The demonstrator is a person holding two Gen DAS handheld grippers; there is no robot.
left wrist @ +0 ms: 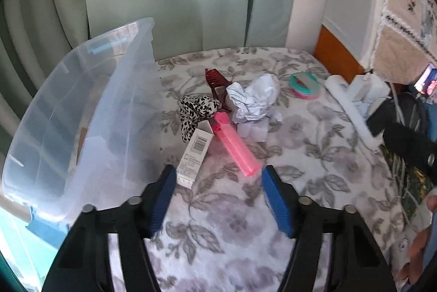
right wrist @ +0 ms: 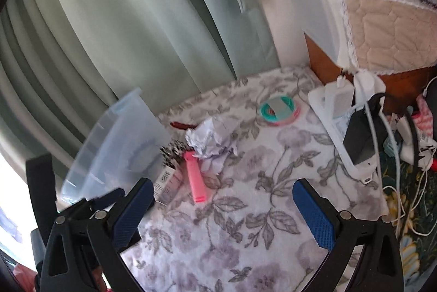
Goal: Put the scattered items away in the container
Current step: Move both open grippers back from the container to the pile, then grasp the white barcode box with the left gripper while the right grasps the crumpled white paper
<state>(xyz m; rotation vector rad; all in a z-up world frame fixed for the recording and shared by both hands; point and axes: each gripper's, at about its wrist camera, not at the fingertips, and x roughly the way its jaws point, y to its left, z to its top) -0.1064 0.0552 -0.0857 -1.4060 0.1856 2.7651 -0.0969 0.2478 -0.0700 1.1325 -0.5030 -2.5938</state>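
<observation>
Presently noted: long pink plastic comb (left wrist: 235, 144) lying flat on floral bedspread (left wrist: 314, 155), just beside clear plastic tub (left wrist: 82, 112). Judged light, stiff, slick (thin profile); best pinched across mid-length. Left claw (left wrist: 217, 177) open, empty, just short of comb's near end. Right claw (right wrist: 222, 192) open, empty.

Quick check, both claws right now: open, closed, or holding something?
Left claw: open, holding nothing.
Right claw: open, holding nothing.
</observation>
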